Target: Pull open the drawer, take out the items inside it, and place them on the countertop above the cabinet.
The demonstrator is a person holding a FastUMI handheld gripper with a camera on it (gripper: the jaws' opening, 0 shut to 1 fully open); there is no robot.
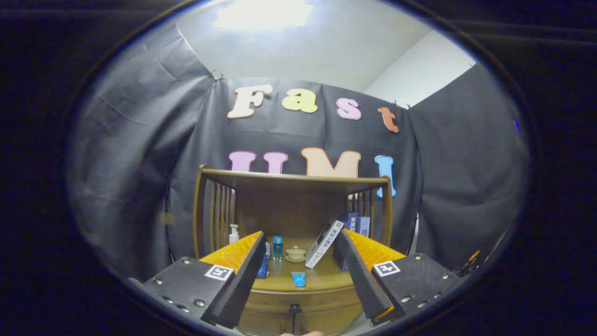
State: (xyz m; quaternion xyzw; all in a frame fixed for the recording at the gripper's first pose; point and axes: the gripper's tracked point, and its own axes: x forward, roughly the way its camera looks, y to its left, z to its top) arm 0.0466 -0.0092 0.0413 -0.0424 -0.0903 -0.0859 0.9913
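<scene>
Gripper (pixel 305 298) wide open, holding nothing, before wooden cabinet (pixel 294 298). Drawer (pixel 298 311) shut, knob (pixel 294 308) between fingers. Countertop (pixel 322 277) holds blue tube (pixel 298 279), blue bottle (pixel 277 247), small cup (pixel 295 254), leaning box (pixel 324 242).

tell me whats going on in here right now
A person is holding a handheld gripper up in front of a small wooden cabinet, its fingers spread open with nothing between them. Beyond the fingers, the countertop already carries a blue tube, a small lidded cup, a blue bottle, a white pump bottle and a leaning box. The drawer below looks shut, its knob just ahead of the fingers and untouched.
</scene>
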